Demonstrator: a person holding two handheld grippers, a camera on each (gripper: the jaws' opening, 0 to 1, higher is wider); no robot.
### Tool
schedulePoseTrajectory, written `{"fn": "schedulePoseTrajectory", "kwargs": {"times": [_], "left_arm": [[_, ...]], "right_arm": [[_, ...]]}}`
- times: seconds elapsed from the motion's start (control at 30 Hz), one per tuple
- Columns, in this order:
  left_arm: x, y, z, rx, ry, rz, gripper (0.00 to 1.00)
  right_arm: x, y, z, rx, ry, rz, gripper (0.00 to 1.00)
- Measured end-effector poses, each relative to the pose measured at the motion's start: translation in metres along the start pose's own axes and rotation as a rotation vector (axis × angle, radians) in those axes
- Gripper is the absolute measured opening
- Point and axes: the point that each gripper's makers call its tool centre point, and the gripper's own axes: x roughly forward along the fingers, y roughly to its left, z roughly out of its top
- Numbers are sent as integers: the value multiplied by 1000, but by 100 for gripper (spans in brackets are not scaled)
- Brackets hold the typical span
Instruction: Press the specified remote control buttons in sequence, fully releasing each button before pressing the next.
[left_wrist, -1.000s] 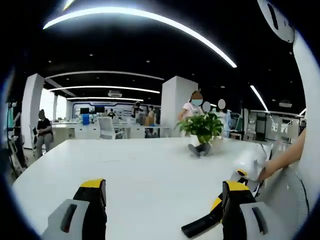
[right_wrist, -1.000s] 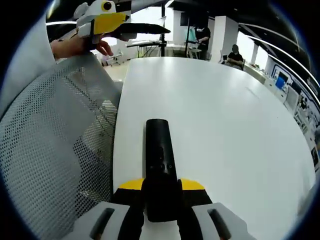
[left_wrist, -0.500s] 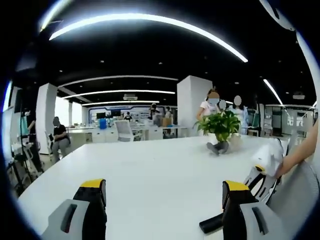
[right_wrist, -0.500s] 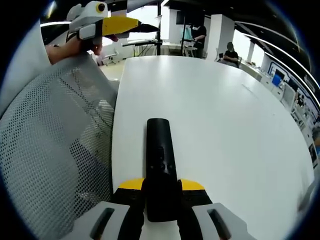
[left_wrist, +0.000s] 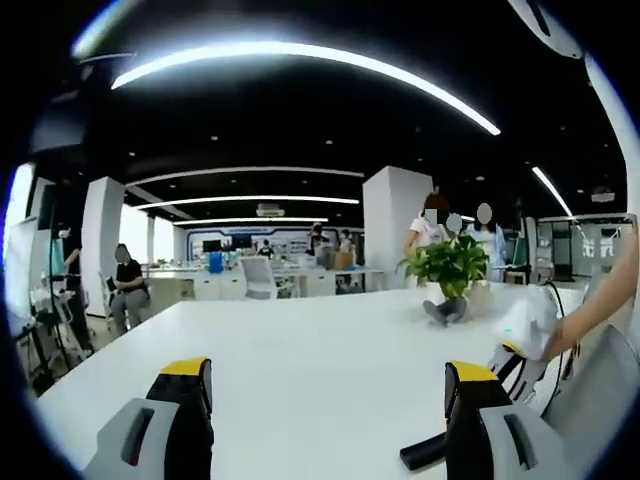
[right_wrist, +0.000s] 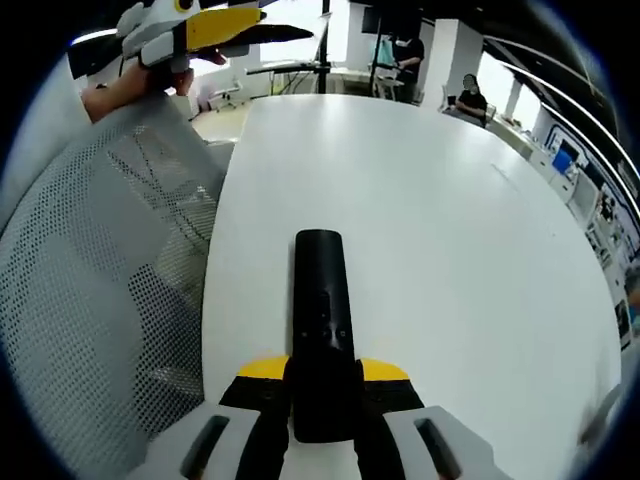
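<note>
R gripper clamps remote by near end, pointing 12 o'clock over table — no btn press underway. L gripper agape, empty.

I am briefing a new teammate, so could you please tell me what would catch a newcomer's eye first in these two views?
In the right gripper view, the long black remote control stands out, clamped between the right gripper jaws over the big white table. A grey mesh chair back looms beside it. In the left gripper view, the left gripper gapes open, and a leafy green potted plant sits far across the table.
</note>
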Motion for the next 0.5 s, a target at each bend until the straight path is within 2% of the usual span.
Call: {"fn": "schedulePoseTrajectory", "kwargs": {"times": [0.23,0.3,0.37,0.5], "left_arm": [[1,-1,-5,2,26,-4,100],[1,0,4,-3,-23,-2,100],[0,3,-2,-9,8,14,100],[1,2,-4,13,21,13,100]], "right_arm": [[3,-16,3,-5,15,21,21],[4,-19,3,-16,28,38,21],[5,-23,4,-16,30,39,21],[7,-34,5,-25,40,42,21]]}}
